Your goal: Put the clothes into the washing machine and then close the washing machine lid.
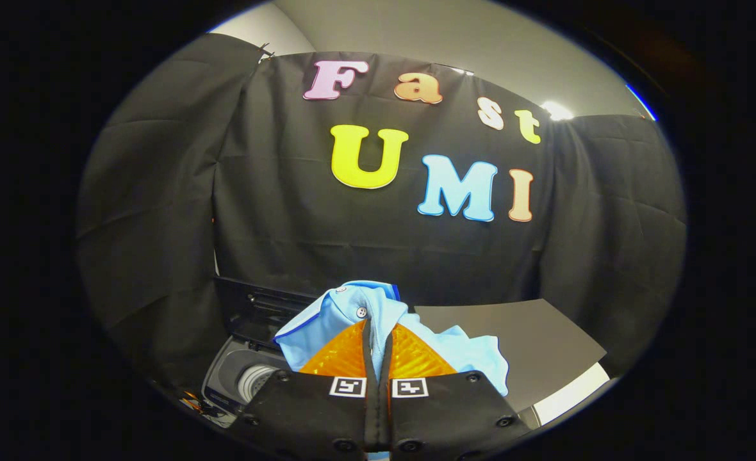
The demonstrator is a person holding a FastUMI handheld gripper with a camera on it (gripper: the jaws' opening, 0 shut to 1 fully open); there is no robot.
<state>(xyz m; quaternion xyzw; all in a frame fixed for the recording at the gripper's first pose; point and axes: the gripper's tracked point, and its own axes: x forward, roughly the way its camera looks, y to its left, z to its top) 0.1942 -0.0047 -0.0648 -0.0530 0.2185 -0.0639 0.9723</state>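
My gripper [378, 330] is shut on a light blue shirt [359, 307] with a darker blue collar trim and a small button. The cloth bunches up over and around both fingers [339, 358] and hangs down to the right of them. Below and to the left of the fingers stands the washing machine [224, 374], its raised lid [256, 307] leaning back against the booth wall. Part of the pale drum [253, 381] shows through the open top, just left of the fingers. The shirt hangs in the air above and to the right of that opening.
A dark grey tabletop [532, 339] lies to the right, beyond the shirt, with a pale edge [570, 394] at its near side. Black cloth walls close the booth behind the machine and on both sides.
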